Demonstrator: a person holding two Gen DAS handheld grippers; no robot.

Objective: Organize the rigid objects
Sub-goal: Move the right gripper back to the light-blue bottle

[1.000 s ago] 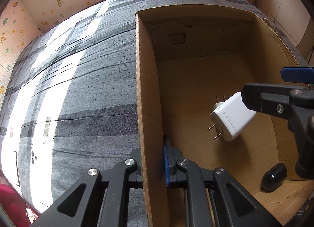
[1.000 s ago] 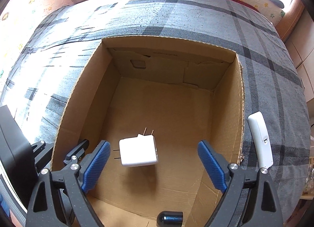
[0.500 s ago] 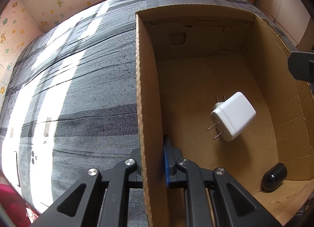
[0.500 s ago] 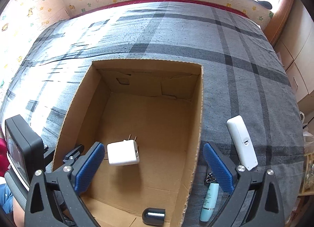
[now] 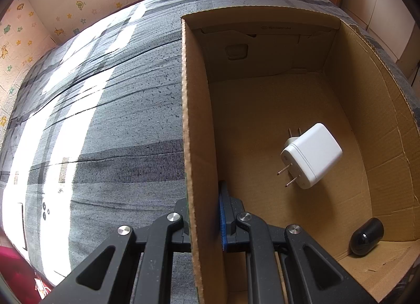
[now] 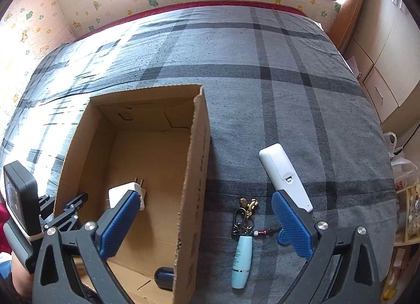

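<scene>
Holding white charger [image 5: 312,155] and black capsule [image 5: 367,236]: cardboard box [image 5: 200,125], wall clamped by left hand-held gripper [image 5: 203,222]; right hand-held gripper [image 6: 204,221] wide open, empty.

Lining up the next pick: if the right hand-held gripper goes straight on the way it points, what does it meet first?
Probably the keychain bundle with the light blue tube, lying on the bedspread between the open pads; depth is uncertain.

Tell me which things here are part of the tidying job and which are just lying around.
Part of the job:
cardboard box
white charger
black capsule
white remote
keyring with blue tube

Just lying about:
plaid bedcover
plastic bag
cupboards
</scene>
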